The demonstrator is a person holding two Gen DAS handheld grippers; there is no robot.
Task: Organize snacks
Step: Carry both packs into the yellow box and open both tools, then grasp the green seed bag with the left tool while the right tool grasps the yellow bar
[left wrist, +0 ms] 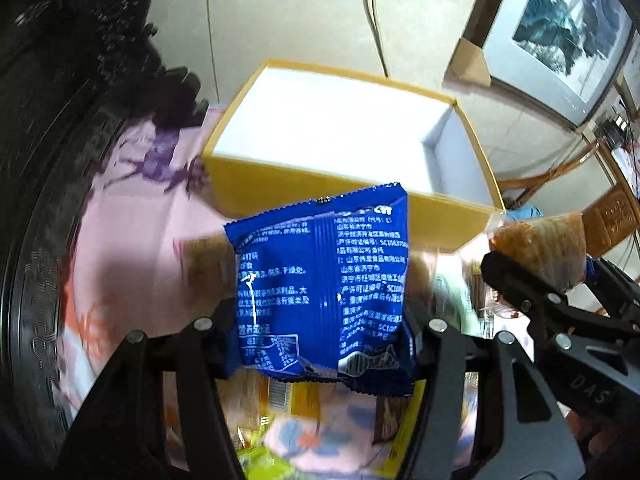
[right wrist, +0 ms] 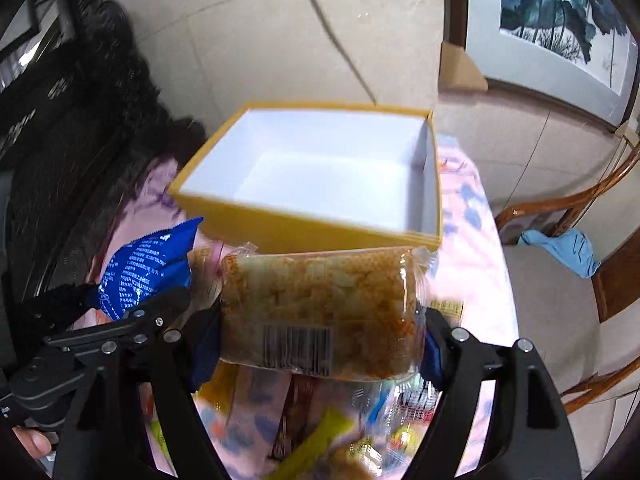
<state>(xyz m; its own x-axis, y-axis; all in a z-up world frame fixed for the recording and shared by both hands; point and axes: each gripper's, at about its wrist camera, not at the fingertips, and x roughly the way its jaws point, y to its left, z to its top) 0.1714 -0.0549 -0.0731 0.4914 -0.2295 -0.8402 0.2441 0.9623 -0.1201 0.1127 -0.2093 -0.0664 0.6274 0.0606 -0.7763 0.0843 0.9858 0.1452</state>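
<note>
My left gripper (left wrist: 320, 320) is shut on a blue snack packet (left wrist: 324, 284) with white print, held above the table just in front of a yellow box (left wrist: 280, 192) with a white inside. My right gripper (right wrist: 320, 340) is shut on a clear packet of orange crispy snack (right wrist: 320, 312), also held in front of the box (right wrist: 304, 228). The box looks empty. The right gripper and its packet (left wrist: 540, 248) show at the right of the left wrist view. The blue packet (right wrist: 144, 272) shows at the left of the right wrist view.
A pink flowered tablecloth (left wrist: 132, 240) covers the table. Several loose snack packets (right wrist: 320, 440) lie below the grippers. A dark carved cabinet (right wrist: 60, 120) stands at the left. A wooden chair (right wrist: 560, 300) with a blue cloth (right wrist: 568, 248) stands at the right. Framed pictures (right wrist: 560, 20) lean on the wall.
</note>
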